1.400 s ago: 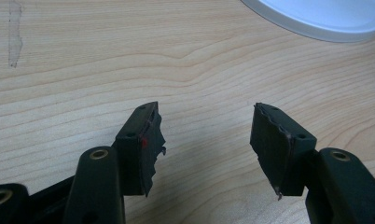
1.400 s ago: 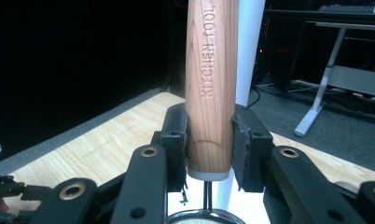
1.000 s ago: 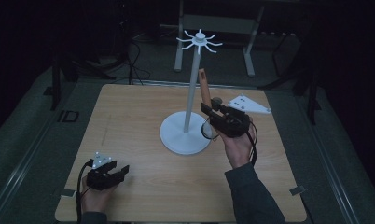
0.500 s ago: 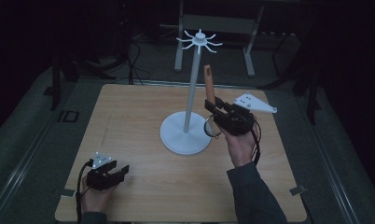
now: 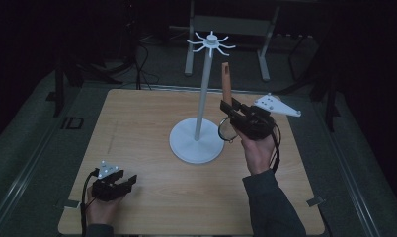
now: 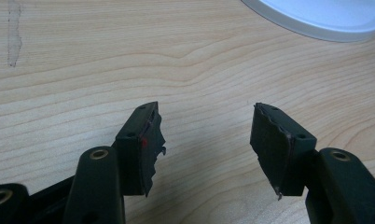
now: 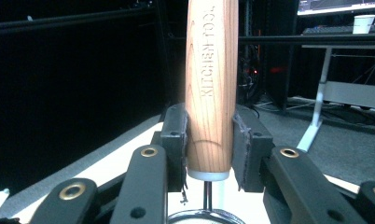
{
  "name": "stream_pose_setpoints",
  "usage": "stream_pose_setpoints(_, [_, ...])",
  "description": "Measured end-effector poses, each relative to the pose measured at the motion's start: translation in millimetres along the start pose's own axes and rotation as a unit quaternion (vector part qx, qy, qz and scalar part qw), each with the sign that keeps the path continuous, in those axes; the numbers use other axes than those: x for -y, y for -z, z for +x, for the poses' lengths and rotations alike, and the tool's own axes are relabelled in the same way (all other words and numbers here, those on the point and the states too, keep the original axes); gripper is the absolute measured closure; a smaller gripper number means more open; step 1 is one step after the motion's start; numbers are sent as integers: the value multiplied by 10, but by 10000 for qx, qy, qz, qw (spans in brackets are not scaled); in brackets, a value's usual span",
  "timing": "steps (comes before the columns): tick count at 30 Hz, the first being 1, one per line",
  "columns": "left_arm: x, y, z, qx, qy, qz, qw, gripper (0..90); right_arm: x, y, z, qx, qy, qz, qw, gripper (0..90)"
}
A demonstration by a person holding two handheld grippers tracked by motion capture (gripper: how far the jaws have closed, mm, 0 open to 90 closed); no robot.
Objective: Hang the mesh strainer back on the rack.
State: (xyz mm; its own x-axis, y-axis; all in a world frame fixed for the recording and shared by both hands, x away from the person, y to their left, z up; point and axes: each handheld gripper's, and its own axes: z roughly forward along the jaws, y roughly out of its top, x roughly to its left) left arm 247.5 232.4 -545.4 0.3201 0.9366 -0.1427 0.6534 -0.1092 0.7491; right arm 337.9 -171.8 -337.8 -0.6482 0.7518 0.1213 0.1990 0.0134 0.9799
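Much bare table around stand.

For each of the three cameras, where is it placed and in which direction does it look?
High view: above the person's side, looking forward and down on the wooden table, white stand, both forearms, left gripper and right gripper.
Left gripper view: on the left gripper, looking down at the tabletop past open jaws.
Right gripper view: on the right gripper, looking level, jaws shut on the wooden utensil handle.
Shared: high and left gripper views both show the stand's base.
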Motion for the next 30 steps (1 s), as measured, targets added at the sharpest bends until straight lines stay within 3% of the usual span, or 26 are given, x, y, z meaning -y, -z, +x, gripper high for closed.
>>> stream_pose_setpoints(17, [0, 1, 2, -3, 6, -1, 10000, 429, -128, 29, -31, -121, -180, -301, 9993, 689])
stream_pose_setpoints(30, [1, 2, 4, 0, 19, -15, 10000, 429, -171, -30, -92, -361, -552, -430, 9969, 689])
